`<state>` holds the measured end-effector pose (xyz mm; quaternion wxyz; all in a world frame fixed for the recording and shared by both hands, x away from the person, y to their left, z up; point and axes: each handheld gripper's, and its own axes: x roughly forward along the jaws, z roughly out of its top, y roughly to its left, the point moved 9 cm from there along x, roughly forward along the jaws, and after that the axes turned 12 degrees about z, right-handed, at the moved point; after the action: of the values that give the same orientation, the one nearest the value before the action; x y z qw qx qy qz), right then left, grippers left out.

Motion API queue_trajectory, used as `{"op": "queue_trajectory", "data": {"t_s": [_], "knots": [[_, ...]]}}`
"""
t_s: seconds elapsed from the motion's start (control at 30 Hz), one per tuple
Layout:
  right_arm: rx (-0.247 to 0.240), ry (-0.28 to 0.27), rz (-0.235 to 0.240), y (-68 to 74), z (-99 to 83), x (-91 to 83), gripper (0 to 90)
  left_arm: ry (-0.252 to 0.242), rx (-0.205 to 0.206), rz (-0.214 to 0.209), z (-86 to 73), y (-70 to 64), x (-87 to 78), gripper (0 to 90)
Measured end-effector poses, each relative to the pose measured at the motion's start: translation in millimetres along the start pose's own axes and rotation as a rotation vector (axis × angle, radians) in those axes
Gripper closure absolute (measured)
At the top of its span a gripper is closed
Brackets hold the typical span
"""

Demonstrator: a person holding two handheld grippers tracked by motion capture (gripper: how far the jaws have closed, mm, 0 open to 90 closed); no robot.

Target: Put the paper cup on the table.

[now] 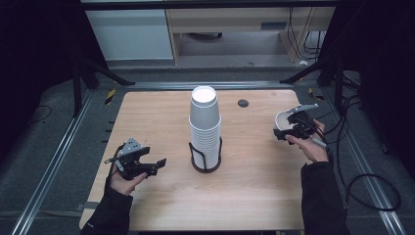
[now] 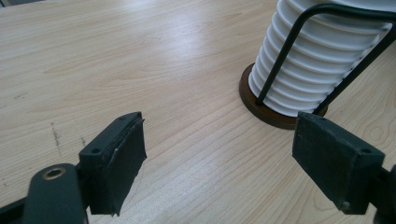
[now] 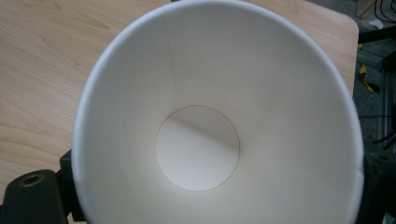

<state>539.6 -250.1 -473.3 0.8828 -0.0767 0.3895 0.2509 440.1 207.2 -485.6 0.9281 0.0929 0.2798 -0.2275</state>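
Right gripper (image 1: 288, 128) clamps a single white paper cup (image 3: 219, 121) above the right side of the light wooden desk (image 1: 161, 112), left gripper (image 1: 155, 165) gaping empty near the wire-racked white cup stack (image 1: 205, 129).

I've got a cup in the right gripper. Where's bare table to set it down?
The right gripper holds a single paper cup. Bare wood lies between the cup stack in its wire holder and the table's right edge, and along the near edge. The far left corner is bare too. It is tighter between the stack and the open left gripper.
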Motion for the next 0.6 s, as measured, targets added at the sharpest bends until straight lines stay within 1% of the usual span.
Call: {"op": "queue_trajectory", "data": {"t_s": [0.07,0.1,0.17,0.2,0.27,0.4,0.43,0.5,0.6], "knots": [[0.011,0.012,0.001,-2.1,-5.5,3.2,10.7,0.001,0.002,0.002,0.0,-0.1,0.1,16.6],[0.008,0.03,-0.004,-3.7,-8.4,5.0,10.6,0.0,0.001,0.001,0.1,-0.2,0.2,16.6],[0.007,0.036,-0.01,-5.3,-12.2,7.8,10.6,0.003,0.005,0.002,-0.3,-0.2,0.6,16.6],[0.016,0.043,-0.008,-5.8,-14.5,8.8,10.6,0.003,0.003,0.003,-0.4,-0.6,0.8,16.6],[0.021,0.061,-0.021,-7.9,-19.1,11.4,10.6,0.005,0.004,0.0,-0.7,-1.2,1.1,16.6],[0.021,0.088,-0.03,-10.2,-26.9,16.4,10.6,0.007,0.007,0.003,-1.0,-1.4,1.5,16.6],[0.02,0.104,-0.033,-10.6,-29.3,17.7,10.5,0.008,0.008,0.003,-1.1,-1.4,1.7,16.6],[0.018,0.115,-0.036,-11.1,-30.6,18.8,10.5,0.009,0.009,0.003,-1.4,-1.6,2.0,16.5],[0.021,0.121,-0.028,-10.8,-31.5,20.7,10.4,0.012,0.013,0.004,-1.9,-1.6,2.2,16.6]]}}
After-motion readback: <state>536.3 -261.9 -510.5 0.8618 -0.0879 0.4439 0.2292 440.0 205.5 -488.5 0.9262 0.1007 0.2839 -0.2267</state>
